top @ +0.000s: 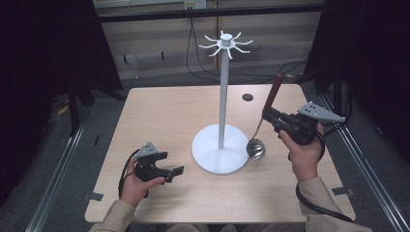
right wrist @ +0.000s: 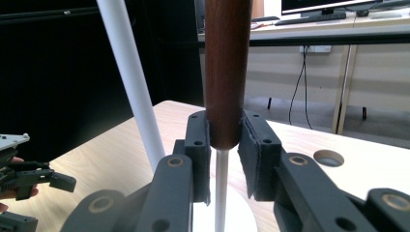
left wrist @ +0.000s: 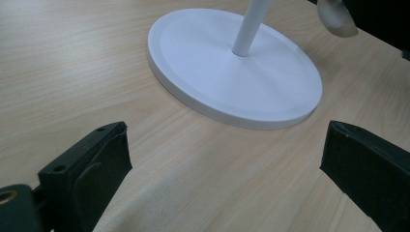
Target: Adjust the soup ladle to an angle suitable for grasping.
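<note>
The ladle [top: 263,126], at the right of the high view, stands nearly upright with its brown wooden handle up and its steel bowl hanging low beside the stand's white base, and the right gripper [top: 267,116] is clamped on the lower end of that handle. The hooks [top: 226,45] of the stand [top: 223,96] sit up and to the left of the handle's top, in the upper middle of the frame. The left gripper [top: 173,163] rests wide open and empty at the lower left on the table [top: 164,111], farther from the ladle; no writing or brand can be read.
</note>
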